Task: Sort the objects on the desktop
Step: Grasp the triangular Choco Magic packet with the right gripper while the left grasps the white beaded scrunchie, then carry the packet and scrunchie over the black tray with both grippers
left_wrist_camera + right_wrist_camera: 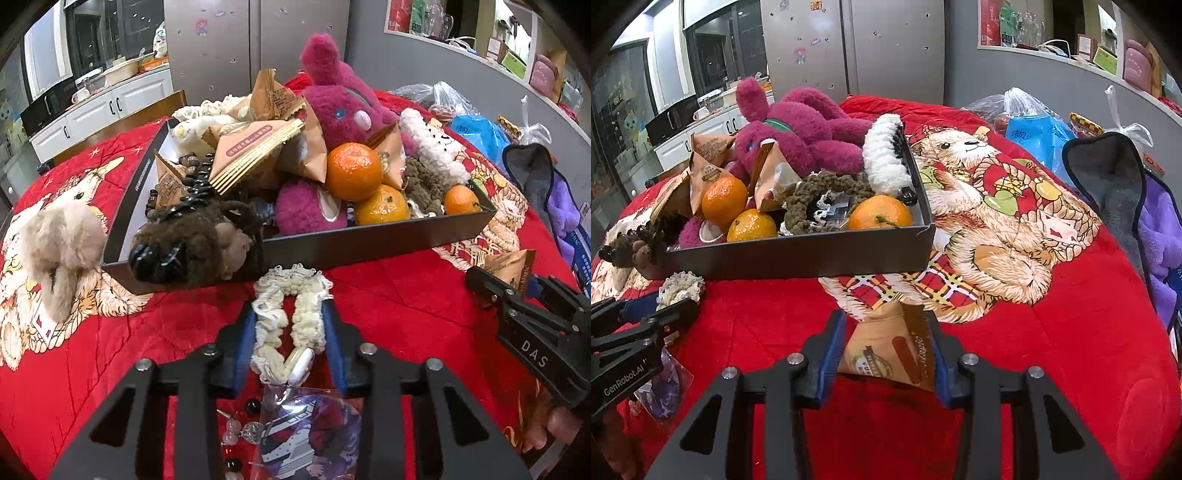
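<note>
Left claw (291, 325) pinches a cream scrunchie (291, 314); right claw (886, 339) grips a snack packet (890, 347), whose slick wrapper could slip.

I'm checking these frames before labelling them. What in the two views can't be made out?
- Box floor: both views, buried under the piled toys, packets and oranges.
- Keychain card: left wrist view, partly behind the left tongs.
- Snack packet print: right wrist view, too small and creased; its lower edge sits behind the right tongs.
- Shelf items at top right: both views, small and distorted.
</note>
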Demonstrator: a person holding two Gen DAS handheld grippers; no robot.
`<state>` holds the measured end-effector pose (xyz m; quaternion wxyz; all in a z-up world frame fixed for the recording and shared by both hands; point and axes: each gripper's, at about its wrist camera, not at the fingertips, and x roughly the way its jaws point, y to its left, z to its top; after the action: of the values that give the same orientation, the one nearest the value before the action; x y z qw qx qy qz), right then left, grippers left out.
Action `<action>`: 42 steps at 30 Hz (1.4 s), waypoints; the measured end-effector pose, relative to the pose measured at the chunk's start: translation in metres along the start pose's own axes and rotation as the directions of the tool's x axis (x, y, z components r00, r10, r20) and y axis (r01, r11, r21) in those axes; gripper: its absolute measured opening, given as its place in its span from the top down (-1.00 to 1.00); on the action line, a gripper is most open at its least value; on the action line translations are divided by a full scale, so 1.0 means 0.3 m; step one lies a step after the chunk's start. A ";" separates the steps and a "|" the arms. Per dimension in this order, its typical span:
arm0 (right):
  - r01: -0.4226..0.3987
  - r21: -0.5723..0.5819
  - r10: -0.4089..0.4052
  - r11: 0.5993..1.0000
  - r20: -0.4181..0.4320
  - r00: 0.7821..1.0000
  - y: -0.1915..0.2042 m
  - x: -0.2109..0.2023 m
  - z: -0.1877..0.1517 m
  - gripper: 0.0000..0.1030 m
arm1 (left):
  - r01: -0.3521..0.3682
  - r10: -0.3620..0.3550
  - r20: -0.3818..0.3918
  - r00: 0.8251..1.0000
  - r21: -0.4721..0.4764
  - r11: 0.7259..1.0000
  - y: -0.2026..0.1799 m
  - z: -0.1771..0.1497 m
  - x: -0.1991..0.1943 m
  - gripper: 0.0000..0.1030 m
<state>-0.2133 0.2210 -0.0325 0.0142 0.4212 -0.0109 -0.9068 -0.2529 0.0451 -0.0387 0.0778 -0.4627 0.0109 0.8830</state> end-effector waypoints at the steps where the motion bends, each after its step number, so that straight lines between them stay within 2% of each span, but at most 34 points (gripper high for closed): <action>1: -0.004 0.001 0.004 1.000 0.001 1.000 0.001 -0.002 0.001 0.19 | 0.006 -0.006 -0.002 1.000 -0.003 1.000 0.000 0.000 -0.004 0.38; 6: -0.022 0.011 0.021 1.000 0.019 1.000 -0.003 -0.020 0.004 0.20 | -0.007 0.007 0.024 1.000 0.004 1.000 -0.004 0.005 -0.037 0.43; 19: -0.086 0.020 0.083 0.996 0.121 0.989 -0.013 -0.128 0.024 0.21 | 0.013 -0.015 0.093 0.996 0.018 1.000 -0.030 0.020 -0.151 0.44; 22: -0.095 0.026 0.092 0.995 0.119 0.989 -0.018 -0.127 0.025 0.21 | 0.008 -0.010 0.111 0.994 0.016 1.000 -0.031 0.023 -0.174 0.44; 35: -0.105 0.004 0.103 0.995 0.111 0.988 -0.004 -0.119 0.021 0.21 | 0.002 -0.004 0.088 0.996 0.017 1.000 -0.031 0.017 -0.146 0.44; 42: -0.118 -0.008 0.118 0.993 0.127 0.985 0.011 -0.140 0.020 0.21 | 0.001 -0.003 0.125 0.992 0.021 1.000 -0.023 0.033 -0.200 0.44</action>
<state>-0.1909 0.2192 0.0036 0.0674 0.3614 -0.0366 -0.9293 -0.2264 0.0452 0.0166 0.0839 -0.4058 0.0146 0.9100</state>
